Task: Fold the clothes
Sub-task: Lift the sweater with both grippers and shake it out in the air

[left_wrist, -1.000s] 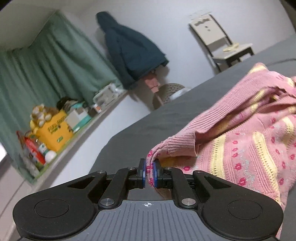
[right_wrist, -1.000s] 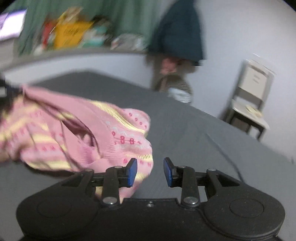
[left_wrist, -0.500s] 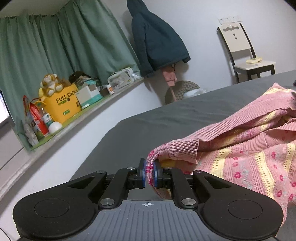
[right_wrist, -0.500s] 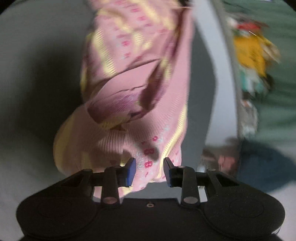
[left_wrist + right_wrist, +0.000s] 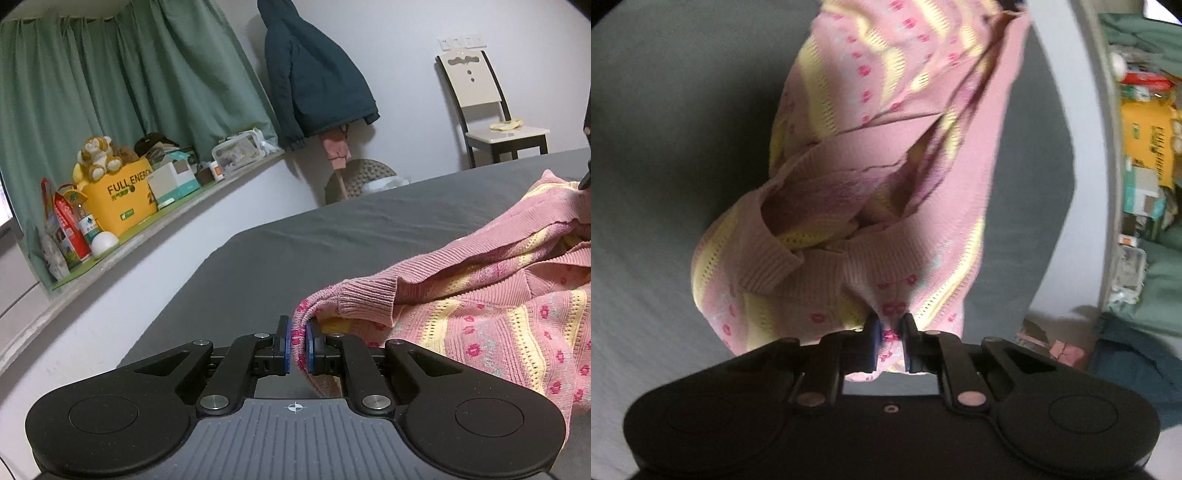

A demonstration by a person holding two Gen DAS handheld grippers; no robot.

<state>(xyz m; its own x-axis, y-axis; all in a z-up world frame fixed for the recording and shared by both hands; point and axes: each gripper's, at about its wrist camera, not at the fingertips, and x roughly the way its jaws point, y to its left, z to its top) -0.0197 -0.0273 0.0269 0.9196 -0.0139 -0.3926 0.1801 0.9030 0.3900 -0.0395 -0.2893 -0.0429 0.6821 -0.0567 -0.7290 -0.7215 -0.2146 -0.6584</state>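
Left wrist view: left gripper (image 5: 296, 345) fingers are pinched on the sweater (image 5: 498, 317) corner; right gripper (image 5: 889, 341) fingers are nipped on bunched knit, which could be lost beyond them.

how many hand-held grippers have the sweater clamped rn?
2. The left hand-held gripper pinches a ribbed corner of the pink sweater above the grey bed. The right hand-held gripper grips another bunched edge.
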